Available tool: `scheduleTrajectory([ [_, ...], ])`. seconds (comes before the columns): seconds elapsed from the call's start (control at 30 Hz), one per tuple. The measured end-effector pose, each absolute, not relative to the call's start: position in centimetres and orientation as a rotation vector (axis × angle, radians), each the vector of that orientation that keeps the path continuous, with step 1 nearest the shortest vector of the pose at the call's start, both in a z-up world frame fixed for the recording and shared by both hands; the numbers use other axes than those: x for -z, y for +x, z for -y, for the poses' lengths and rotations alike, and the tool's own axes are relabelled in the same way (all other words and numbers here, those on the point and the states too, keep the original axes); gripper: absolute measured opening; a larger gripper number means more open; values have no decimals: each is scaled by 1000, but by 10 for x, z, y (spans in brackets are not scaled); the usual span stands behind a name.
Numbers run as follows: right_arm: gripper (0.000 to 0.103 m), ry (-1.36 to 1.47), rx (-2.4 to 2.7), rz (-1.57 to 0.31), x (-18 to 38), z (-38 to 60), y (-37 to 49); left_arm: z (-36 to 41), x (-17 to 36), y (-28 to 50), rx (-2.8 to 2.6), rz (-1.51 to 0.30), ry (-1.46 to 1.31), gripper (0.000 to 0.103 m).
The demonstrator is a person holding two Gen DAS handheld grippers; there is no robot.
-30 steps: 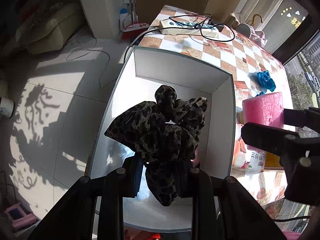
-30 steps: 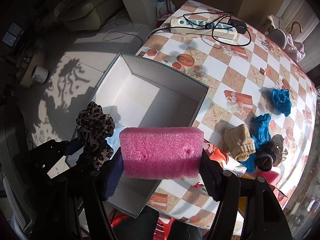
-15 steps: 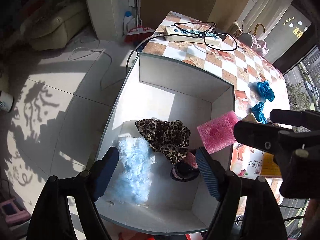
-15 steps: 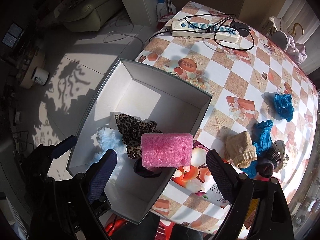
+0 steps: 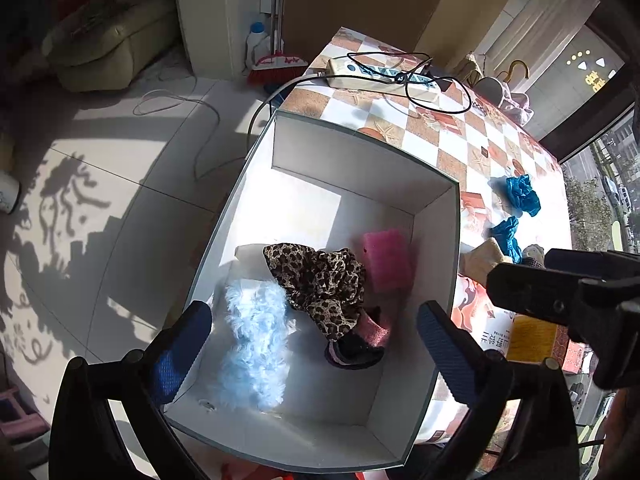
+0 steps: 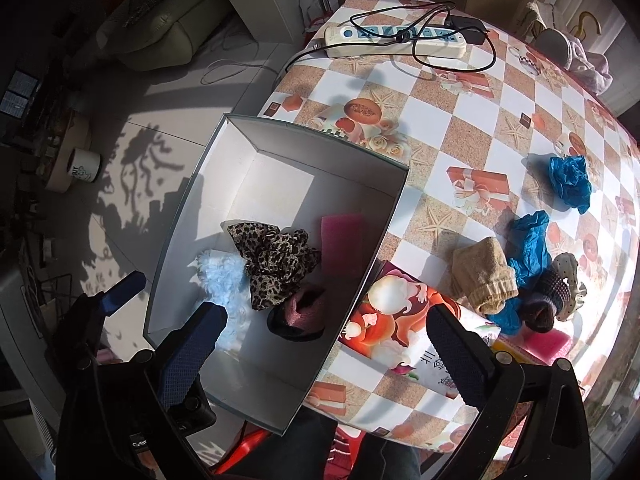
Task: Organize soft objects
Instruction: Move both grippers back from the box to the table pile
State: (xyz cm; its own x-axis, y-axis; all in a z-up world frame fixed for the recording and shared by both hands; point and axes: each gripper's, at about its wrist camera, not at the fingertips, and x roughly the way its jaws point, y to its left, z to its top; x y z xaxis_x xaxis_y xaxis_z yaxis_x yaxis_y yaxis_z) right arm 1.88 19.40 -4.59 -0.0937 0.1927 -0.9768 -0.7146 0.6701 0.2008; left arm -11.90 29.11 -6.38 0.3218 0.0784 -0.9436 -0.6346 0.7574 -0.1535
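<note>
A white open box point(image 5: 436, 196) point(image 6: 280, 132) stands at the table's left edge. Inside lie a leopard-print cloth point(image 5: 320, 276) point(image 6: 276, 260), a pink foam sponge point(image 5: 386, 260) point(image 6: 342, 236), a fluffy light-blue piece point(image 5: 256, 340) point(image 6: 222, 276) and a pink-and-dark sock point(image 5: 360, 344) point(image 6: 298, 312). My left gripper point(image 5: 312, 352) is open and empty above the box's near end. My right gripper point(image 6: 328, 356) is open and empty over the box's near right corner. On the table lie a beige sock point(image 6: 486, 276), blue crumpled pieces point(image 6: 528, 248) point(image 6: 570, 178) and a dark knit item point(image 6: 546, 300).
A power strip with a black cable point(image 6: 396, 38) lies at the table's far side. A printed packet point(image 6: 408, 328) lies beside the box, and another pink sponge point(image 6: 548, 342) near the table's right edge. The tiled floor point(image 5: 120, 200), a sofa and a broom are to the left.
Both grippers opened: the leopard cloth dropped from the left one and the pink sponge from the right one into the box. Both grippers have since drawn back and up.
</note>
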Motion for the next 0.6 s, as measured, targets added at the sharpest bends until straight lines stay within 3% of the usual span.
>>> scheduleTrajectory([
  [0.6, 103, -213, -609, -1503, 29, -84, 100, -242, 50, -54, -393, -1216, -406, 103],
])
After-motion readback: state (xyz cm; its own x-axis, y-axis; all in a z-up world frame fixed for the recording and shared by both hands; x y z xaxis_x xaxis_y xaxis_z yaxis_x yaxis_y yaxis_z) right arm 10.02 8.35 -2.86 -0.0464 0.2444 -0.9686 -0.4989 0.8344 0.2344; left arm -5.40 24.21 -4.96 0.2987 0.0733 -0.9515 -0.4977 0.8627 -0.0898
